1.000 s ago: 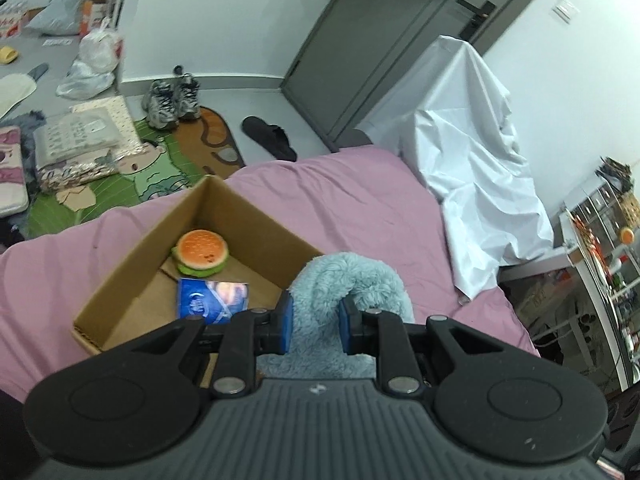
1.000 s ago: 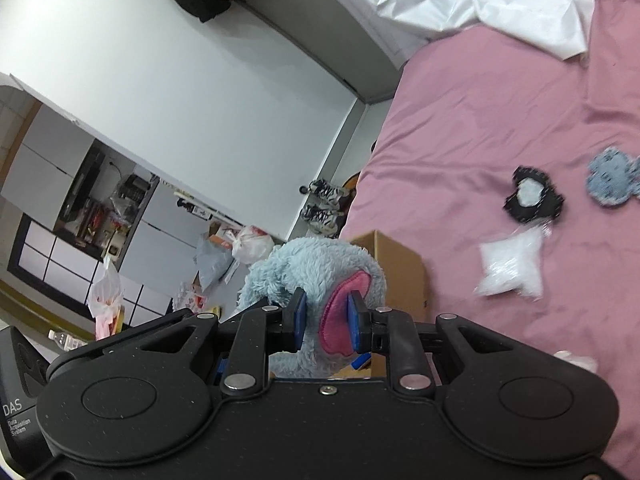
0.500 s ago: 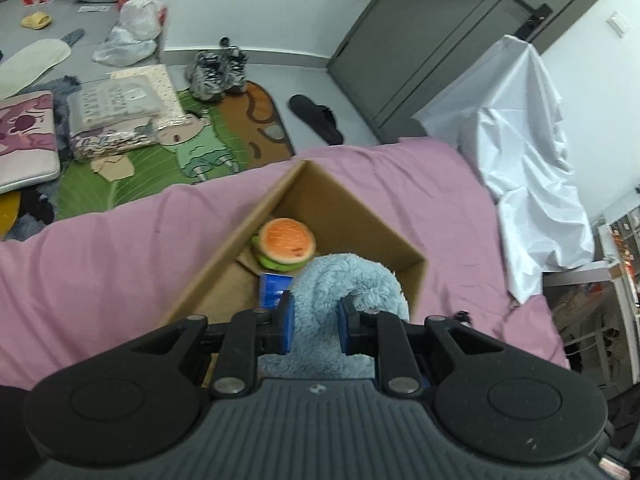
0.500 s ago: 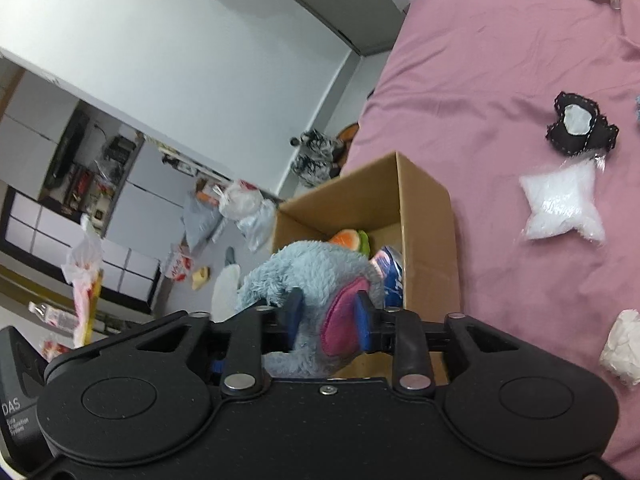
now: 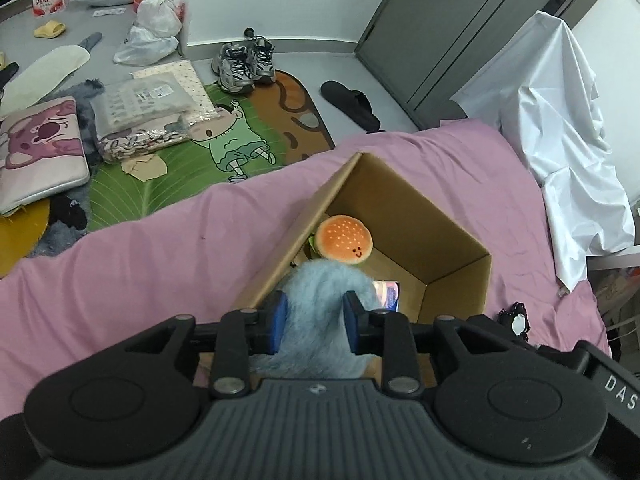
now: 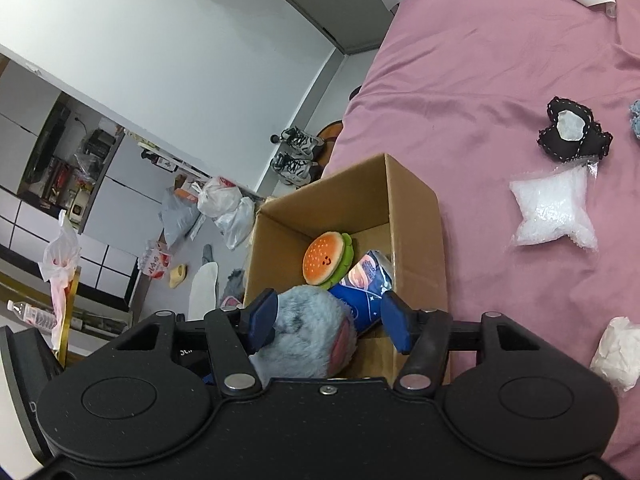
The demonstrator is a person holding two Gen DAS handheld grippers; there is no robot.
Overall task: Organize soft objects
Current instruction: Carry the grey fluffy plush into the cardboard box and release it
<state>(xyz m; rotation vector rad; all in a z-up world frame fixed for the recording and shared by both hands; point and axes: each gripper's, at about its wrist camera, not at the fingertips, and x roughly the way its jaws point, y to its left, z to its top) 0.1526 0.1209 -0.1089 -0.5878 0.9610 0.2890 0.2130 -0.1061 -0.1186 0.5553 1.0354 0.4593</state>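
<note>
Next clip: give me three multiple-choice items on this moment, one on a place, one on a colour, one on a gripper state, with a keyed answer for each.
1. Where is the burger plush?
A. in the cardboard box
B. on the floor mat
C. on the pink bedsheet

2. What colour is the furry plush?
A. yellow
B. light blue
C. green

3. How does the right gripper stand?
A. shut on the plush
B. out of view
C. open

Key: A, box walls surround it; B, pale blue fur shows in both views; C, one pad stands clear of the plush.

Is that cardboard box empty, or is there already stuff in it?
Not empty. The open cardboard box already holds a burger plush and a blue packet; the fluffy blue toy is over it.
</note>
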